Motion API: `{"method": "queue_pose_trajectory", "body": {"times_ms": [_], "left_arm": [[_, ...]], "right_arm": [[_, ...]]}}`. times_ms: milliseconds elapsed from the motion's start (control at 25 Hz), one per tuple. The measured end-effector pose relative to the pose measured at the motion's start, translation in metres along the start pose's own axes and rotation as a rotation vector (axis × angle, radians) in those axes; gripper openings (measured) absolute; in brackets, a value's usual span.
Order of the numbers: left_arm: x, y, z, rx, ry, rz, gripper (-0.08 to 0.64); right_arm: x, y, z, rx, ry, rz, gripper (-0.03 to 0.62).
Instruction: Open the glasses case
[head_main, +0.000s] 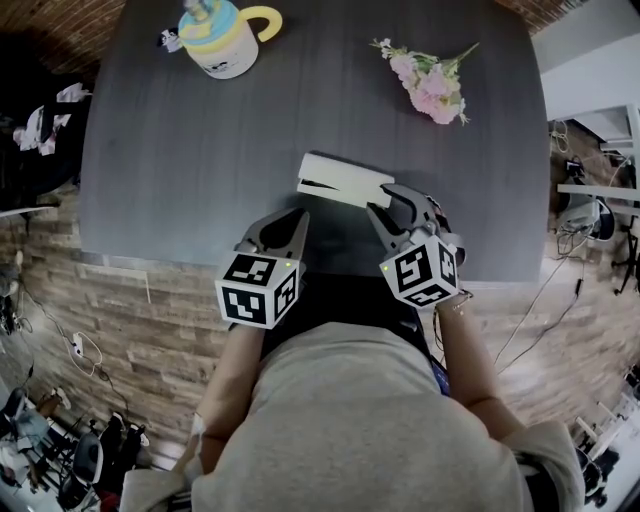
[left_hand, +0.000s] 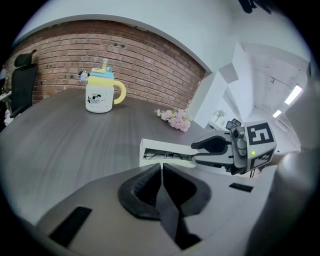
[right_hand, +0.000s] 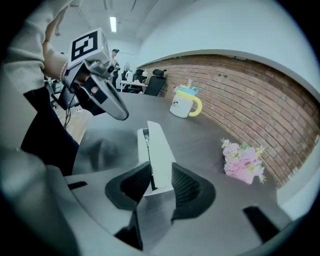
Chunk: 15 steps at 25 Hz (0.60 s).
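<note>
A white glasses case (head_main: 340, 180) lies on the dark table (head_main: 180, 160) near its front edge. The case stands partly open along its side, and dark-framed glasses (left_hand: 167, 156) show in the gap. My right gripper (head_main: 390, 203) is shut on the case's right end; in the right gripper view both pads (right_hand: 185, 186) press the case (right_hand: 157, 150) from either side. My left gripper (head_main: 290, 225) hovers just in front of the case's left part, shut with nothing between its jaws (left_hand: 161, 172) and apart from the case.
A white mug (head_main: 222, 38) with a yellow handle and blue lid stands at the table's far left. A bunch of pink flowers (head_main: 432, 85) lies at the far right. The table's front edge (head_main: 150, 262) runs close under both grippers.
</note>
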<state>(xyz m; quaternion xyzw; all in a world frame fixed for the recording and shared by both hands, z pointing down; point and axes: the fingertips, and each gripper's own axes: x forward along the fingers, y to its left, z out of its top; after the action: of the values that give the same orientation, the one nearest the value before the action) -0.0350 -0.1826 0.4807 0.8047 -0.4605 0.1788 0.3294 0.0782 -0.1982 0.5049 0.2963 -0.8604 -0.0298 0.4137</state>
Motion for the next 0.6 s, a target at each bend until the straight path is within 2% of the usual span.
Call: {"method": "queue_pose_trajectory", "body": {"times_ms": [200,600], "left_arm": [[-0.002,0.0,0.004,0.01,-0.008,-0.002,0.029],[0.001,0.005,0.017,0.028,-0.025,0.001,0.029]], "right_arm": [[-0.005,-0.013,0.007,0.045,-0.042,-0.015,0.1],[0.002,-0.051,0.014,0.153,-0.101,-0.023,0.075]]}}
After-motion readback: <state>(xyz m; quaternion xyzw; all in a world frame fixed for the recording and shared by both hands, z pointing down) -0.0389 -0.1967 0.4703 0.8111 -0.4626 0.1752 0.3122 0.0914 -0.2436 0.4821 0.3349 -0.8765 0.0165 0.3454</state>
